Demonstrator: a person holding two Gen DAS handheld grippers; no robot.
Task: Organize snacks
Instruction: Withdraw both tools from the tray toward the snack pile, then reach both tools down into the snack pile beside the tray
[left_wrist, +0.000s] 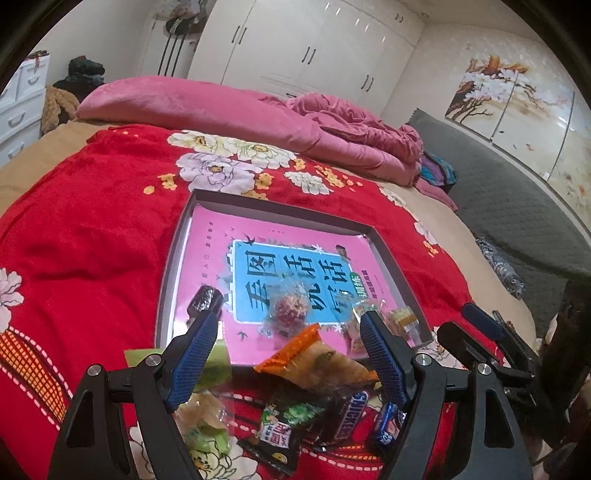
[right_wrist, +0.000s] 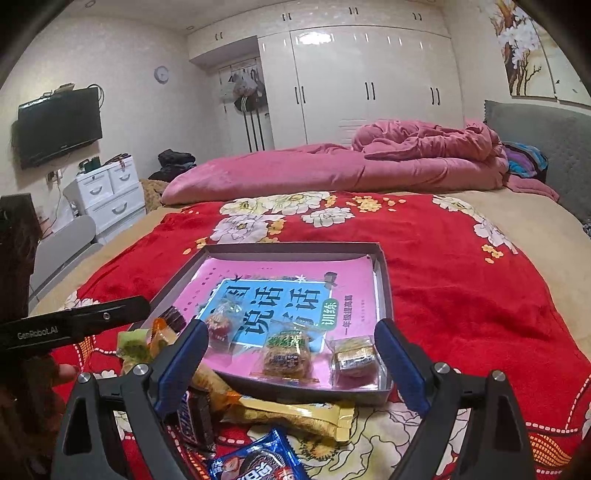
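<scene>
A shallow grey box (left_wrist: 280, 206) lined with a pink book lies on the red floral blanket. Inside it are a clear-wrapped red candy ball (left_wrist: 290, 308), a brown pastry packet (right_wrist: 286, 356) and a gold-wrapped cake (right_wrist: 354, 356). A dark wrapped snack (left_wrist: 205, 299) sits at its near left corner. In front of the box lie an orange packet (left_wrist: 317, 360), a Snickers bar (left_wrist: 351, 410), a blue Oreo pack (right_wrist: 258, 461) and a yellow packet (right_wrist: 295, 413). My left gripper (left_wrist: 290, 314) hovers open over this pile, holding nothing. My right gripper (right_wrist: 291, 324) is open and empty above the box's near edge.
A pink quilt (right_wrist: 332, 170) is bunched at the far side of the bed, with a grey headboard (right_wrist: 546, 136) to the right. White drawers (right_wrist: 110, 192) and a wall TV (right_wrist: 59, 125) stand at the left. A green-wrapped candy (left_wrist: 203, 417) and a black-green packet (left_wrist: 282, 424) lie near me.
</scene>
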